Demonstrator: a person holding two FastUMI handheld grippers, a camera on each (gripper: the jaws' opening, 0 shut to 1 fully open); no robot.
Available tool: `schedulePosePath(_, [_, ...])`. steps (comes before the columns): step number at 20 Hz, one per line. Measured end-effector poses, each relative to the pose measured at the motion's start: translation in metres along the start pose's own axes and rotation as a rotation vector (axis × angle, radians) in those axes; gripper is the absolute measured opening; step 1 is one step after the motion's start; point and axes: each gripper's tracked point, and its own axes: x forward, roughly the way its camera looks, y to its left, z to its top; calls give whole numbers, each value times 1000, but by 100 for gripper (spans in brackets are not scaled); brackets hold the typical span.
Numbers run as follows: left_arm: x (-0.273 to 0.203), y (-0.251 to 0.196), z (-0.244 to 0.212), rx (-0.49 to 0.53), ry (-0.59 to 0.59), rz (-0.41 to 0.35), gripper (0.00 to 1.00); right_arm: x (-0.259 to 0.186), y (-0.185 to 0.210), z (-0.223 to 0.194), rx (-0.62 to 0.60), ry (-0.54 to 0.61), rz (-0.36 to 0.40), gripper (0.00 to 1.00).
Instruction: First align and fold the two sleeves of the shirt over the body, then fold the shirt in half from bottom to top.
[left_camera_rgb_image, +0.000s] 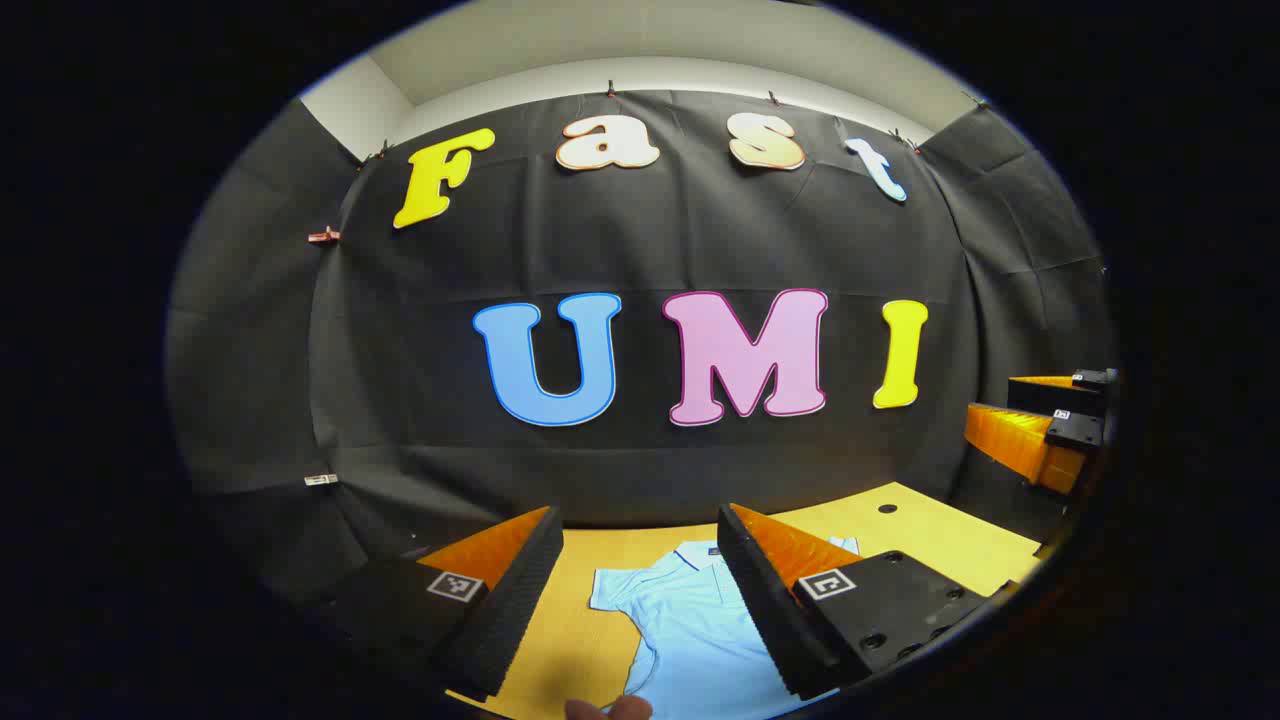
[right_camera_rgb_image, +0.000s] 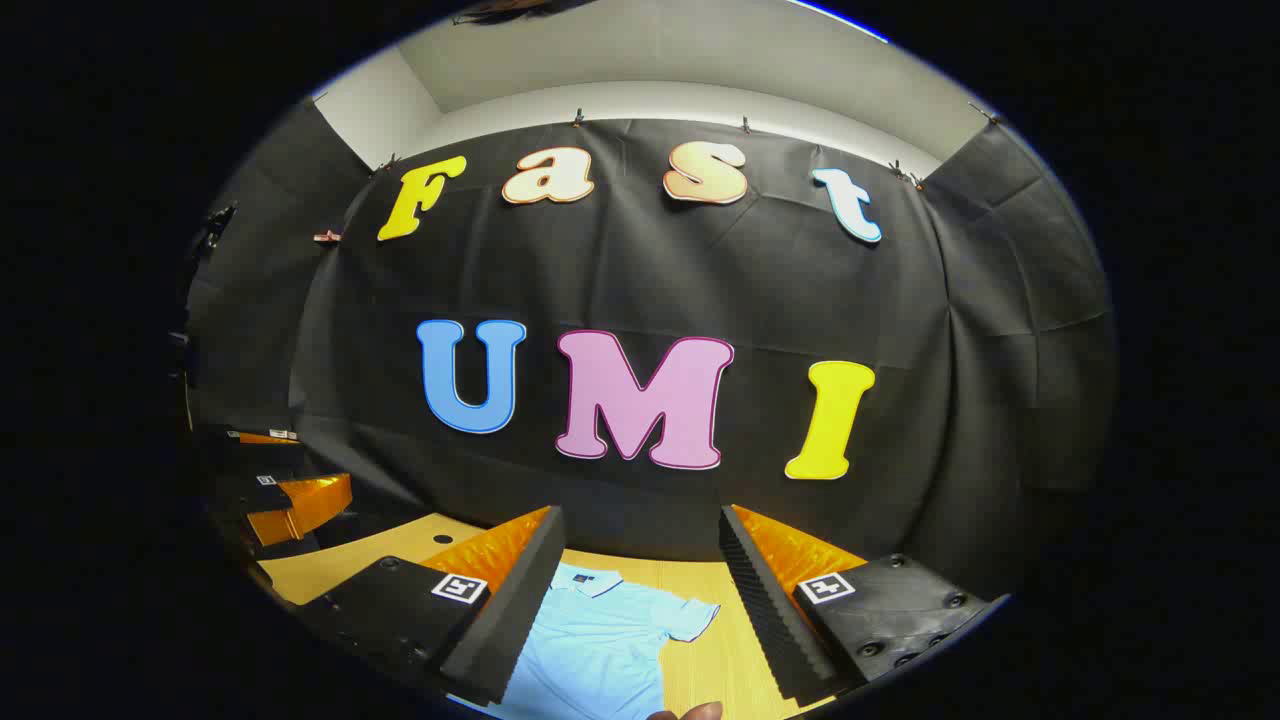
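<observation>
Shirt (left_camera_rgb_image: 690, 630) lies flat on my worktop (left_camera_rgb_image: 950, 545), low in frame; left gripper (left_camera_rgb_image: 640, 610) and right gripper (right_camera_rgb_image: 640, 610) both gape empty; no legible writing.

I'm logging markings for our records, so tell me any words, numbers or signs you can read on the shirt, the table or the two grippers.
shirt: no print to read; the collar tag is too small to read.
left gripper: a square marker on each finger, a pattern, no words.
right gripper: square markers likewise, no words.
table: none.
</observation>
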Motion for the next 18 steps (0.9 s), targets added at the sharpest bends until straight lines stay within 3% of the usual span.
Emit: schedulePosePath(18, [-2, 2, -4, 9, 8, -15, 99, 2, 3, -10, -7, 35, -6, 96])
